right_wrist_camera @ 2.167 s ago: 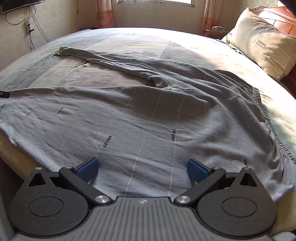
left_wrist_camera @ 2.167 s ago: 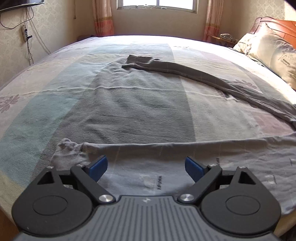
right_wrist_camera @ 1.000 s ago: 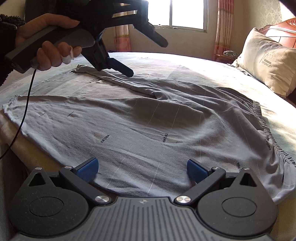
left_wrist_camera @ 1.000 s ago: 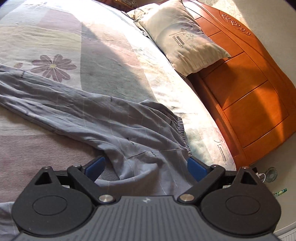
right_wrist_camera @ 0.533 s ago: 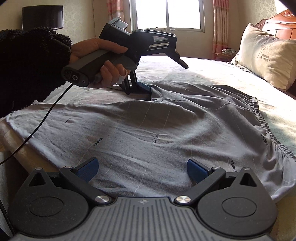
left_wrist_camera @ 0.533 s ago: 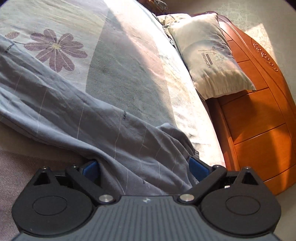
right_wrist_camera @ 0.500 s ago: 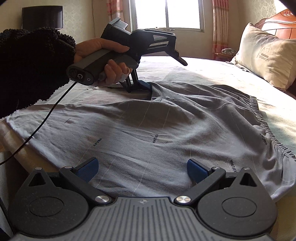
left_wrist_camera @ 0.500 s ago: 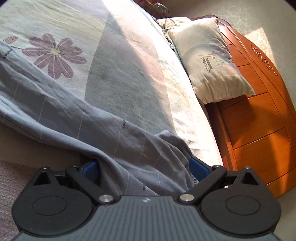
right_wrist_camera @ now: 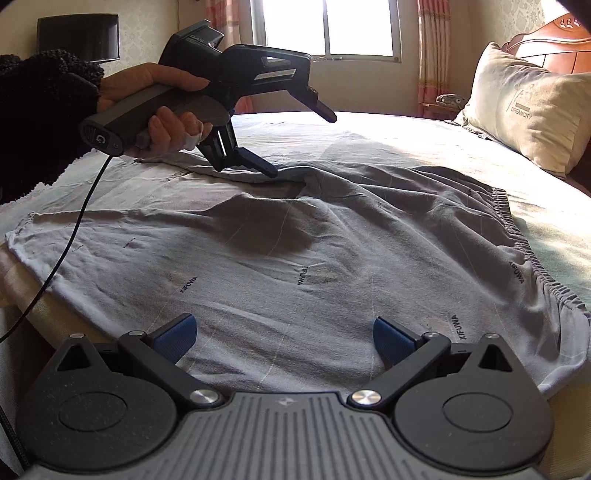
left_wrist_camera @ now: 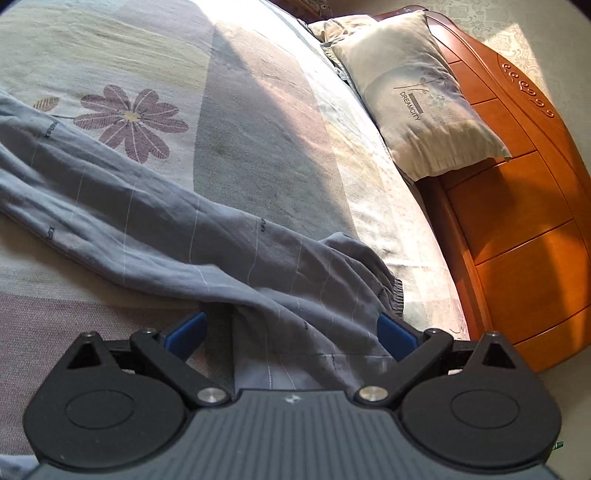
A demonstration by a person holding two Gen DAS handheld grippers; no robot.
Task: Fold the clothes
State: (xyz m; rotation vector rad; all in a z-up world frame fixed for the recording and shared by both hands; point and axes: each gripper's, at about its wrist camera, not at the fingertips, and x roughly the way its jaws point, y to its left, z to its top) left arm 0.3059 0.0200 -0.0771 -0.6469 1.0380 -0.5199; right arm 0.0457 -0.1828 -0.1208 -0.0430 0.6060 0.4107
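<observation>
Grey trousers (right_wrist_camera: pixel 332 240) with small printed lettering lie spread across the bed, their elastic waistband (right_wrist_camera: pixel 517 236) to the right. My left gripper (right_wrist_camera: pixel 301 144), held by a hand in a black sleeve, is open at the far fold where one leg meets the seat. Its lower finger touches the cloth; the upper one is in the air. In the left wrist view the trouser leg (left_wrist_camera: pixel 147 221) runs off to the left, and bunched fabric lies between the spread fingers of the left gripper (left_wrist_camera: pixel 290 328). My right gripper (right_wrist_camera: pixel 282 332) hovers open over the near edge of the trousers.
A flower-patterned bedsheet (left_wrist_camera: pixel 258 129) covers the bed. A beige pillow (left_wrist_camera: pixel 417 96) leans on the orange wooden headboard (left_wrist_camera: pixel 517 221) at the right. The left gripper's black cable (right_wrist_camera: pixel 74 229) hangs over the bed's left edge. A window (right_wrist_camera: pixel 354 26) and a wall screen (right_wrist_camera: pixel 77 37) are behind.
The left gripper swung from the bed's front left over to the far fold of the trousers and has now tilted up slightly. The right gripper has hardly moved.
</observation>
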